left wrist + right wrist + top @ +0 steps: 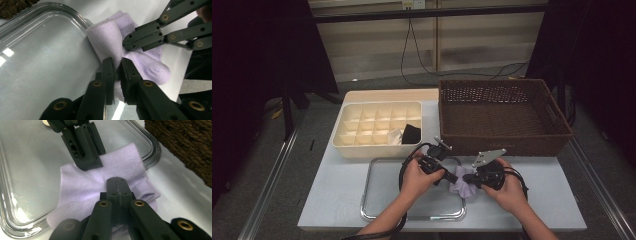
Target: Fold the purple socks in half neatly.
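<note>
item: small lilac knitted sock (140,62), soft, light, limp | place: over right rim of shiny metal tray (377,200) on counter | left tongs (116,65) pinch a fold; right tongs (117,185) closed on its edge | hold: bunched fabric, opposite ends, else it sags

a: pale lilac sock (460,183), soft knit, short ankle cut.
b: lying how?
a: crumpled and folded over the right rim of the metal tray (377,200), partly on the table (337,185), a fold pinched upward.
</note>
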The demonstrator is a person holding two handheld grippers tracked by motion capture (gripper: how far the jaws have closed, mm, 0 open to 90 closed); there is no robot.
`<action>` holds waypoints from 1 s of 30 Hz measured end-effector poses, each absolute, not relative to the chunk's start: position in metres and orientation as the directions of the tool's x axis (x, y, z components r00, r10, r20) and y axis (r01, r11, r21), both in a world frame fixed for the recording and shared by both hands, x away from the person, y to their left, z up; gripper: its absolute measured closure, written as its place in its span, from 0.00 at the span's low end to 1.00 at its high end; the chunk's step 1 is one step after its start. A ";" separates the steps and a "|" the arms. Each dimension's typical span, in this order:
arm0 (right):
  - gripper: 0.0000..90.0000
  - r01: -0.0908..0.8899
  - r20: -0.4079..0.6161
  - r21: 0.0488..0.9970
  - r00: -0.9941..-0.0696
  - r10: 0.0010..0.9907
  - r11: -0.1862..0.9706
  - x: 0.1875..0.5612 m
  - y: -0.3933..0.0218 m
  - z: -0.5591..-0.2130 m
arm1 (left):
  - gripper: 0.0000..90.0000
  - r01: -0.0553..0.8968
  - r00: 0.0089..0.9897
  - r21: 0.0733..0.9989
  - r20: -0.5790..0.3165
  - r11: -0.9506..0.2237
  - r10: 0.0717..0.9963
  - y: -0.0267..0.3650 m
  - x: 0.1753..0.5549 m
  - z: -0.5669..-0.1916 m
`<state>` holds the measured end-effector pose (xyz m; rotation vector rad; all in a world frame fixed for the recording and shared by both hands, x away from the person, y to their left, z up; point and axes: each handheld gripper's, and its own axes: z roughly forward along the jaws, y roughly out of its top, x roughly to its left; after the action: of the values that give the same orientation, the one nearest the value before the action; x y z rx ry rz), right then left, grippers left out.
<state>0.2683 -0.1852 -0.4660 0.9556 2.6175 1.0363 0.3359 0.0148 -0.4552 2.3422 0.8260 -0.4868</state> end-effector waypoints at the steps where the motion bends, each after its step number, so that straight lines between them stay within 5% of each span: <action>1: 1.00 0.499 0.080 0.668 -0.785 0.614 0.552 0.269 -0.185 -0.466 | 0.94 0.671 0.729 0.414 -0.521 -0.615 0.444 0.015 0.336 -0.454; 30: 1.00 0.484 0.100 0.686 -0.802 0.589 0.543 0.269 -0.179 -0.459 | 0.94 0.710 0.685 0.408 -0.591 -0.574 0.426 0.029 0.347 -0.429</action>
<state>0.2691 -0.1791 -0.4593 0.9218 2.6318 1.1029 0.3467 0.0290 -0.4289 2.2564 0.8674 -0.5782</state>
